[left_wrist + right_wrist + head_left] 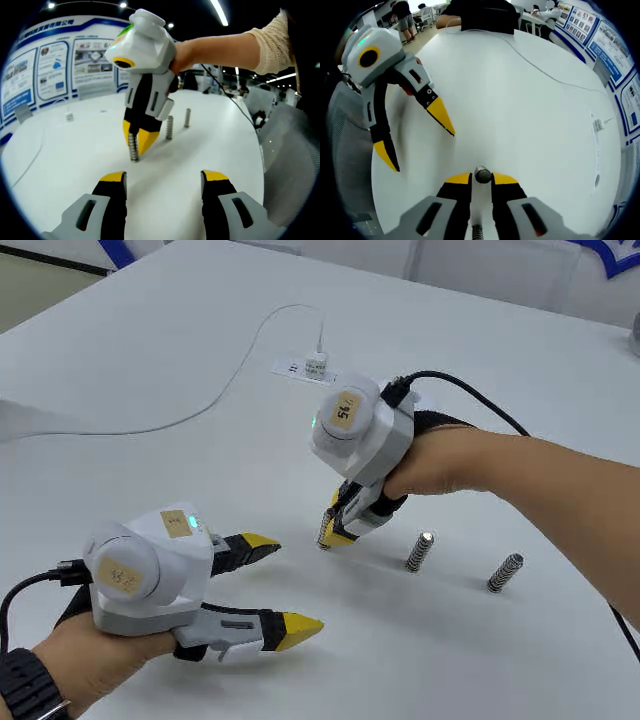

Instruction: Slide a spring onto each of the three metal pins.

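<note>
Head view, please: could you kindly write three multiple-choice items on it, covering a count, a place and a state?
1. Spring-wrapped steel pins standing on the white table: A one; B two; C three.
2. The right tongs are: A at the leftmost pin; B raised high; C lying sideways.
3. The left tongs are: A open; B shut on a spring; C shut empty.
C, leftmost, middle pin and rightmost pin; A, yellow tips clasp it; A, a wide gap parts its tips.

Bright, even light from ceiling strip lamps point(218, 11) above the white table point(150, 360); faint soft shadows on the table; glint on one metal pin point(427, 537); head view sharp; gripper views bowed around the table's edges.
</note>
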Tool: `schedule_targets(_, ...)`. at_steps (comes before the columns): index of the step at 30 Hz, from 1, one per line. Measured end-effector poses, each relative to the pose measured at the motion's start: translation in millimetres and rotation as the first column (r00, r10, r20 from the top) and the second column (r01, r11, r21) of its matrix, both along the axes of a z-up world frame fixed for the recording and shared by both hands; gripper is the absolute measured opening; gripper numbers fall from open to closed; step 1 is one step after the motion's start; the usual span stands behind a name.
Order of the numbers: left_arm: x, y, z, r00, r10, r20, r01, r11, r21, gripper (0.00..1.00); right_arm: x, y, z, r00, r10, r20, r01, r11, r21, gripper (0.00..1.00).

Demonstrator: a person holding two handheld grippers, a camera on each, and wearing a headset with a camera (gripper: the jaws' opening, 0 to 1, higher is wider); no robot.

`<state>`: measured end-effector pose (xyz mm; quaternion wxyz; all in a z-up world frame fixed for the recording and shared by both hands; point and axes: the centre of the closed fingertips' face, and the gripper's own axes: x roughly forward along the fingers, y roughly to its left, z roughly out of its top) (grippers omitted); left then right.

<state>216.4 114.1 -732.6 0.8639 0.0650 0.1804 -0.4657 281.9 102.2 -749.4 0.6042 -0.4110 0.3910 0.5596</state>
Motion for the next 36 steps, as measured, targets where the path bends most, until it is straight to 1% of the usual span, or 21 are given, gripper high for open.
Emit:
schedule_targets(12, 4.2, 0.3, 3.6, 1.0, 0.004, 0.009, -0.004, 1.0, 0.006, 0.62, -2.3, -20.5, 10.9, 0.998, -0.061, 0.002, 0.061, 0.997, 0.051, 0.23)
schedule_targets(15, 5.3, -1.0, 5.1, 1.0, 0.003, 0.011, -0.003, 1.0, 0.006, 0.62, -1.7, -28.0, 15.3, 0.996, -0.084, 0.012, 0.083, 0.994, 0.07, 0.24)
schedule_targets(19, 6.5, -2.5, 5.6, 1.0, -0.003, 0.013, 0.002, 1.0, 0.012, 0.63, -1.0, -35.7, 20.0, 0.993, -0.119, 0.01, 0.117, 0.988, 0.1, 0.26)
schedule_targets(20, 6.8, -2.9, 5.3, 1.0, -0.004, 0.013, 0.004, 1.0, 0.018, 0.63, -0.6, -38.8, 20.7, 0.992, -0.129, 0.012, 0.127, 0.986, 0.107, 0.26)
schedule_targets(22, 8.2, -3.0, 6.1, 1.0, -0.004, 0.013, 0.003, 1.0, 0.019, 0.63, -2.5, -43.4, 21.6, 0.989, -0.145, 0.007, 0.143, 0.983, 0.119, 0.27)
schedule_targets(24, 9.8, -2.8, 7.1, 1.0, -0.003, 0.014, 0.003, 1.0, 0.018, 0.63, -3.4, -46.1, 22.9, 0.987, -0.158, 0.009, 0.155, 0.978, 0.137, 0.29)
schedule_targets(27, 11.7, -2.9, 7.8, 1.0, -0.006, 0.017, 0.006, 1.0, 0.021, 0.63, -5.1, -53.3, 24.6, 0.984, -0.176, 0.012, 0.172, 0.974, 0.15, 0.3)
schedule_targets(30, 13.2, -3.4, 9.2, 1.0, -0.008, 0.018, 0.007, 1.0, 0.023, 0.64, -4.9, -61.9, 27.4, 0.978, -0.207, 0.014, 0.201, 0.963, 0.178, 0.32)
schedule_targets(32, 14.0, -3.6, 10.3, 1.0, -0.008, 0.019, 0.008, 1.0, 0.024, 0.64, -3.4, -68.0, 26.7, 0.974, -0.224, 0.017, 0.217, 0.957, 0.191, 0.34)
schedule_targets(36, 16.1, -3.3, 11.4, 1.0, -0.008, 0.022, 0.007, 1.0, 0.026, 0.64, -0.5, -82.6, 28.3, 0.963, -0.267, 0.025, 0.255, 0.942, 0.217, 0.36)
